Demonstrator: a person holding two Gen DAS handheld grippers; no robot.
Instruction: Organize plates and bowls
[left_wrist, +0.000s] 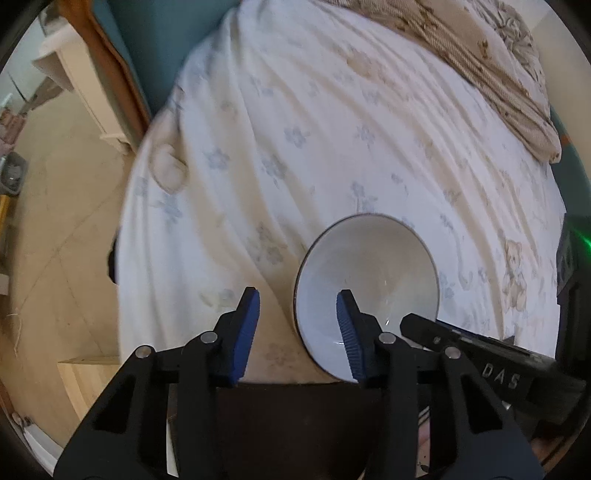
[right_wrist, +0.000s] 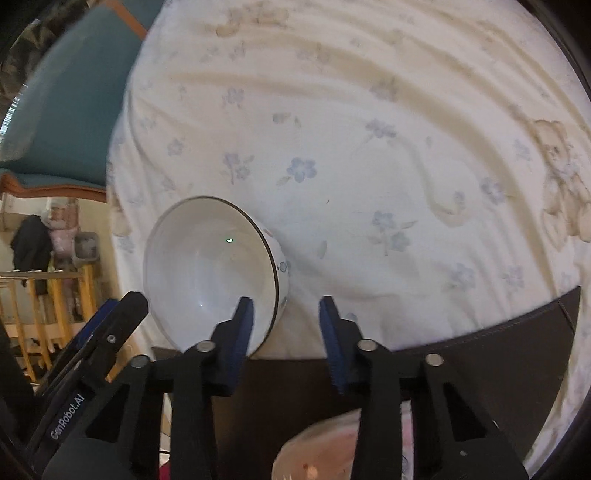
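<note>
A white bowl (left_wrist: 367, 284) with a thin dark rim sits tilted on the flowered bed sheet near the bed's front edge; it also shows in the right wrist view (right_wrist: 210, 269). My left gripper (left_wrist: 297, 317) is open, its right finger over the bowl's inside and its left finger outside the rim. My right gripper (right_wrist: 286, 325) is open, its left finger over the bowl's near rim and its right finger over the sheet. Neither pair of jaws is closed on the bowl. The right gripper's body (left_wrist: 480, 362) shows at lower right in the left wrist view.
The white flowered sheet (right_wrist: 369, 147) covers the bed. A beige patterned pillow (left_wrist: 480, 55) lies at the far right. A dark board (right_wrist: 461, 369) runs along the bed's near edge. A pinkish dish (right_wrist: 317, 454) sits below my right gripper. A teal headboard (right_wrist: 66, 110) and tiled floor (left_wrist: 55, 240) lie left.
</note>
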